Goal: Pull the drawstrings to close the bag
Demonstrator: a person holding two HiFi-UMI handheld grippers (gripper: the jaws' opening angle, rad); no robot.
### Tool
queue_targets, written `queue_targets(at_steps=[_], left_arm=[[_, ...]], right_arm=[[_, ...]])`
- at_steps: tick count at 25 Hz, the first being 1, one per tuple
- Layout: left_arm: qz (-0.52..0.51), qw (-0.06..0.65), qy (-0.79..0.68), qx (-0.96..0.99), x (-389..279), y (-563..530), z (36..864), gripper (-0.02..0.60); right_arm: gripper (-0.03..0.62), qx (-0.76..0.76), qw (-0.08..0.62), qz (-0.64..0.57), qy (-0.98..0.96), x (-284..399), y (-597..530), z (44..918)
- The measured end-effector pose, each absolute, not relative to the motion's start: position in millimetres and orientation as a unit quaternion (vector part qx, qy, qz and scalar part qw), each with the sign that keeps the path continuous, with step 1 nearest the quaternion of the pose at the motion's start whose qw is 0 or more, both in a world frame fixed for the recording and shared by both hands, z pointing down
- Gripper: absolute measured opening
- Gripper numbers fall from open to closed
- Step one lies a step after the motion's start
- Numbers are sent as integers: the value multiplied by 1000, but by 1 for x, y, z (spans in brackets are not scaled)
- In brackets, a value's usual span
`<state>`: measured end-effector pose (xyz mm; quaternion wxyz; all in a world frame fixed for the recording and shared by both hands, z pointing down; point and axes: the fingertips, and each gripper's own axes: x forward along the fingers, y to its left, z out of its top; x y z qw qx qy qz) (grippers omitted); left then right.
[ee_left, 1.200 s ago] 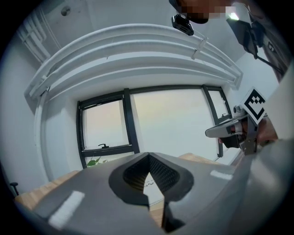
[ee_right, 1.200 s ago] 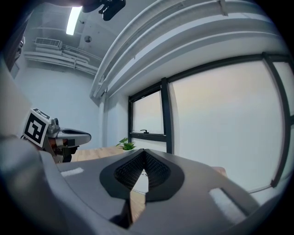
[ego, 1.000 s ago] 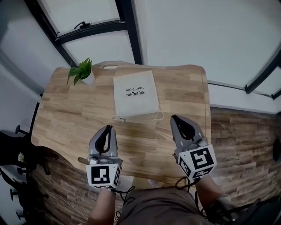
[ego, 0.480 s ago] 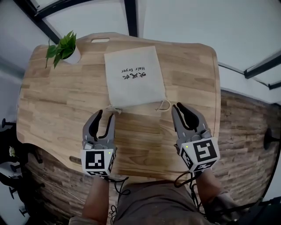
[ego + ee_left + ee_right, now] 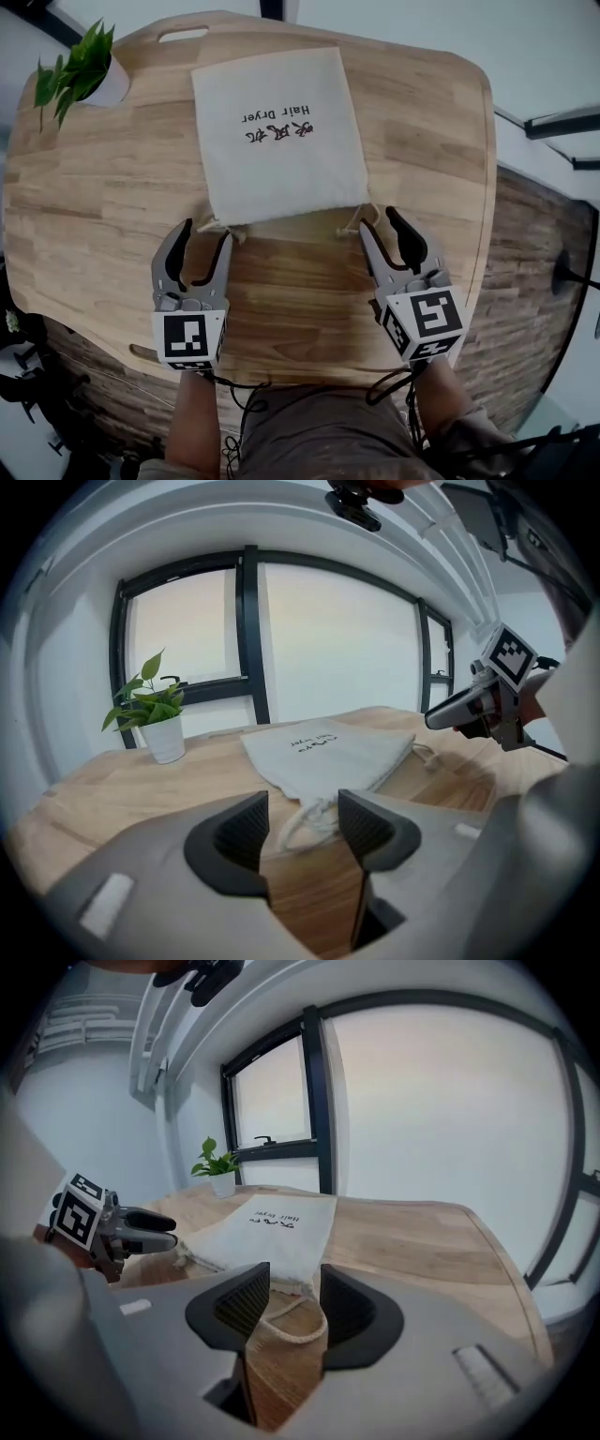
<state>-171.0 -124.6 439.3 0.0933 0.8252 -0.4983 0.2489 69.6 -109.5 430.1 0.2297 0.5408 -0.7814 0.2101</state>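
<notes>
The bag [image 5: 277,131] lies on the desk [image 5: 94,206] at upper centre, with the plant [image 5: 70,70] at the upper left. At the bag's lower corners lie the left cord loop [image 5: 220,228] and the right cord loop [image 5: 354,223]. Just below them are the left tongs [image 5: 203,232] and the right tongs [image 5: 378,221]. The right jaws have just been opening, with that loop apparently between them.

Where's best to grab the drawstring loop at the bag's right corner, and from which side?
Pinch the loop by its free curve, coming low from the near table edge: it lies flat, clear of the bag, between the right gripper's just-opened jaws.
</notes>
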Motion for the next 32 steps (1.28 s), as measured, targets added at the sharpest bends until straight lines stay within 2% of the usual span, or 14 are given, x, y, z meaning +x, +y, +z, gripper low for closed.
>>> queue_targets(at_steps=[7, 12, 18, 19, 20, 21, 22, 23, 24, 32], left_arm=[[254, 118, -461, 842, -166, -132, 459, 245], [300, 123, -424, 846, -162, -131, 471, 244], [327, 144, -406, 841, -162, -131, 479, 233], [331, 149, -404, 839, -163, -132, 479, 219], [337, 151, -403, 837, -164, -132, 479, 176], [346, 148, -403, 834, -166, -133, 480, 108], [357, 142, -403, 831, -169, -134, 480, 73], [369, 133, -402, 827, -173, -135, 480, 57], [381, 125, -399, 825, -177, -135, 480, 52], [431, 88, -383, 812, -194, -136, 481, 39]], right_arm=[[241, 540, 258, 240, -764, 71, -113, 464], [316, 536, 292, 246, -753, 65, -116, 480], [298, 533, 328, 247, -740, 63, -116, 488], [288, 532, 330, 250, -738, 64, -116, 488], [266, 532, 332, 252, -737, 65, -116, 488], [222, 532, 336, 253, -735, 67, -116, 488], [151, 532, 341, 253, -733, 69, -115, 487], [74, 531, 347, 251, -731, 70, -115, 487], [49, 528, 353, 248, -732, 70, -114, 487], [46, 482, 387, 211, -757, 69, -110, 487]])
